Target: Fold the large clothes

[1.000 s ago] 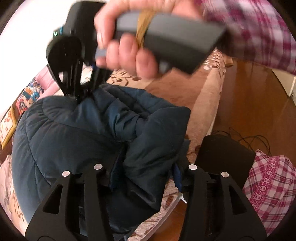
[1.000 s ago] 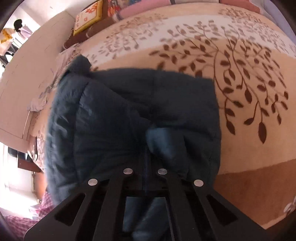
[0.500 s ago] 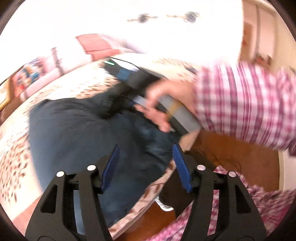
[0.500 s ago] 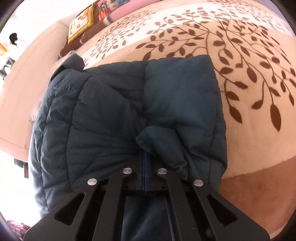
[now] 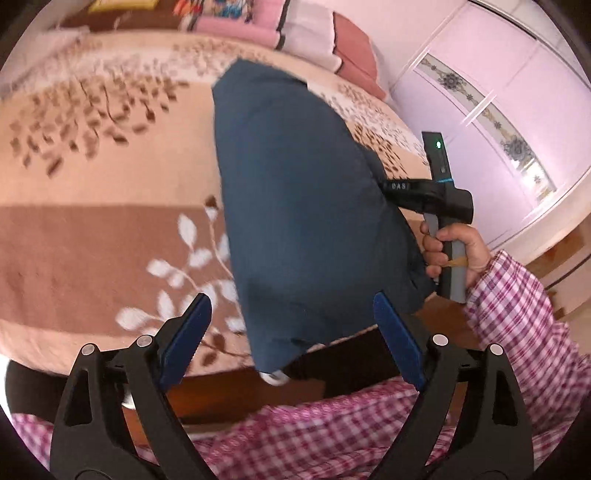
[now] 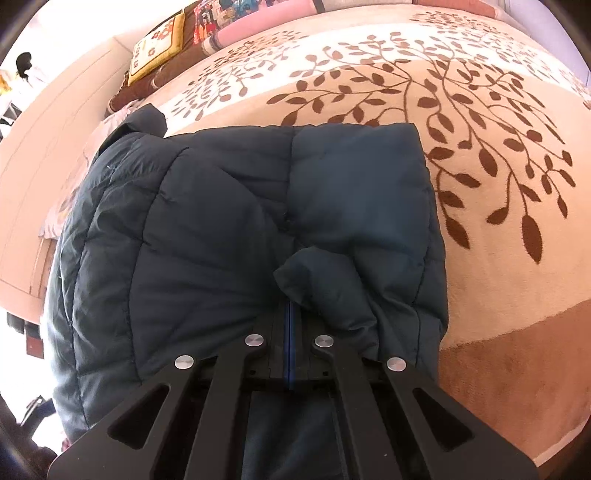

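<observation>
A dark blue padded jacket lies folded on a bed with a beige leaf-patterned cover. My right gripper is shut on a fold of the jacket at its near edge. In the left wrist view the jacket reaches to the bed's near edge, and the right gripper shows at its right side, held by a hand. My left gripper is open and empty, hovering just in front of the jacket's near end, apart from it.
Pillows and cushions line the bed's far side, also seen in the right wrist view. A white wardrobe stands at the right. A wooden floor lies below the bed edge. The person's plaid sleeve is close.
My left gripper let go of the jacket, opened wide and swung back and around to the bed's near edge. My right gripper stayed shut on the fold as the jacket settled flatter.
</observation>
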{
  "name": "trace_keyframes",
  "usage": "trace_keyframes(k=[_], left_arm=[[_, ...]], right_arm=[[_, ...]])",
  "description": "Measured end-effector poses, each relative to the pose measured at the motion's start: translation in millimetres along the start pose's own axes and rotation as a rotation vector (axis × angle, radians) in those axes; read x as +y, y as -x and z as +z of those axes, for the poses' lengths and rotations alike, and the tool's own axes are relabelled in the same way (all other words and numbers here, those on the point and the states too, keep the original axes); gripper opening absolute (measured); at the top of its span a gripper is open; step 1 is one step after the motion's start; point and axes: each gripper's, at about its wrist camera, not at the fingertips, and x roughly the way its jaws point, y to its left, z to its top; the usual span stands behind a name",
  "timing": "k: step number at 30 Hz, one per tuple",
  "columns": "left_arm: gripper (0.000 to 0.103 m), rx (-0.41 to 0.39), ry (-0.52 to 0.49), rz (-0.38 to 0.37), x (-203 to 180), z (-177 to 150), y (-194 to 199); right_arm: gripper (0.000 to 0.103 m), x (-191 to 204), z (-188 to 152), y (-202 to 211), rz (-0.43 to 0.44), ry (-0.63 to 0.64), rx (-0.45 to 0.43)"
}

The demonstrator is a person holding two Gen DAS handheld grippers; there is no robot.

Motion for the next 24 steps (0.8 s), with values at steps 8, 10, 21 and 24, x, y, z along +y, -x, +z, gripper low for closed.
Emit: trace_keyframes(k=[8,10,21,24], left_arm=[[0.077,0.116,0.052,-0.026,-2,-9,-41],[0.07,0.119,0.031,-0.016,-5,-9,-48],[0.037,0.045,-0.084,0.067,-4,18,-36],[0.037,-0.019,-0.122,0.132,10,44,-27]], right_arm=[[0.0,-3,0,0,0.011,-0.009,-0.003],[0.0,-3,-1,0,0.016,-0.015,-0.005],[0.0,1,-8,7,-0.016,-0.078,-0.027],[0.0,1,-13,10,-0.002,-0.12,-0.029]])
